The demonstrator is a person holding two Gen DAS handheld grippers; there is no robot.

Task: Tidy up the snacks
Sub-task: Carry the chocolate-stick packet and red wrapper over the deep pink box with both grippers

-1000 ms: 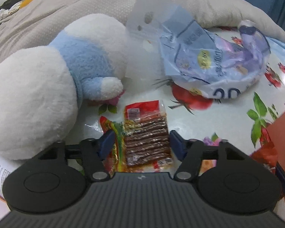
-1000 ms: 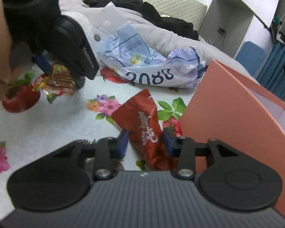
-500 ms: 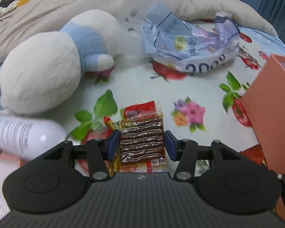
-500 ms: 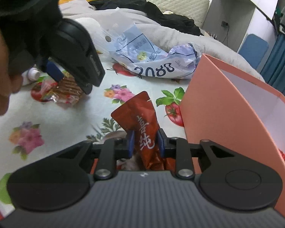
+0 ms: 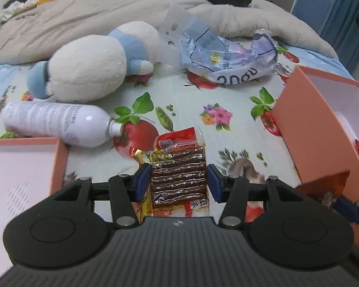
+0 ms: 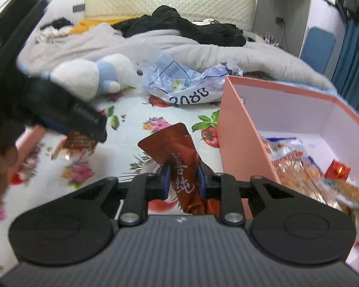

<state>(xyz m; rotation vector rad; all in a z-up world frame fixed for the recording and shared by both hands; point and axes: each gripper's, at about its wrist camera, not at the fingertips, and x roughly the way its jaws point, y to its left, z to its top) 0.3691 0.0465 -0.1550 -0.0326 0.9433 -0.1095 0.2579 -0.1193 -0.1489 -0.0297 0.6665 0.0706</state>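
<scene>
Left gripper [image 5: 178, 179] pinches a clear packet of brown snack sticks [image 5: 179, 179]. Right gripper [image 6: 183, 183], jaws just narrowed, clamps a dark-red foil snack pouch [image 6: 177, 157] beside the open pink cardboard box [image 6: 239, 129].

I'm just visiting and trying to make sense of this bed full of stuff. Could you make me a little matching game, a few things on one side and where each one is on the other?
Things:
1. brown-stick snack pack
2. dark red pouch
3. white bottle
4. small red packet

Places:
A. inside the pink box
B. between the left gripper fingers
C. lying on the flowered sheet near the plush toy
D. between the right gripper fingers

Pairs: 1-B, 2-D, 3-C, 4-A
</scene>
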